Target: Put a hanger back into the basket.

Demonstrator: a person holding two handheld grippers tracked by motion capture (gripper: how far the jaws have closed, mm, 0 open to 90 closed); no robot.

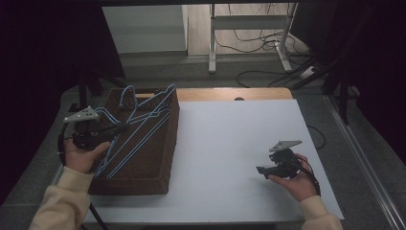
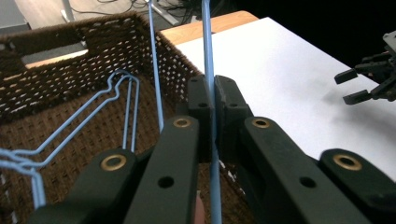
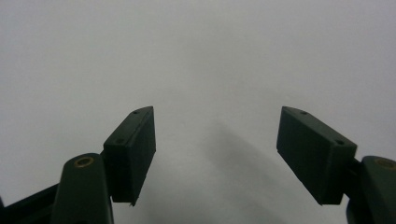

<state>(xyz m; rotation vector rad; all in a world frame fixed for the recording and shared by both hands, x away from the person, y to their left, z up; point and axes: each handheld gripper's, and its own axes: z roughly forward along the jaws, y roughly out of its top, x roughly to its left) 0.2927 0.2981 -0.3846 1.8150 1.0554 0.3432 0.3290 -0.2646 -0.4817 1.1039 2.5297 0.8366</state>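
The hanger (image 2: 208, 70) pinched in my left gripper (image 2: 213, 100) is thin wire with a smooth, pale blue coating, slightly glossy. The other blue wire hangers (image 1: 139, 129) look the same. The basket (image 1: 143, 175) is dark brown woven wicker, rough and open-meshed along its walls. My jaws are matt black plastic with brass-coloured rivets. The table top (image 1: 230, 143) is smooth, matt white, with a bare wooden edge (image 1: 230, 94) at its far side. My right gripper (image 3: 215, 154) shows the same dull black plastic pads (image 3: 135, 149).

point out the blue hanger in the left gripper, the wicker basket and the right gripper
blue hanger (image 2: 208, 56), left gripper view, wire above the shut pads
wicker basket (image 1: 173, 132), high view, right wall
right gripper (image 3: 215, 156), right gripper view, between open fingertips
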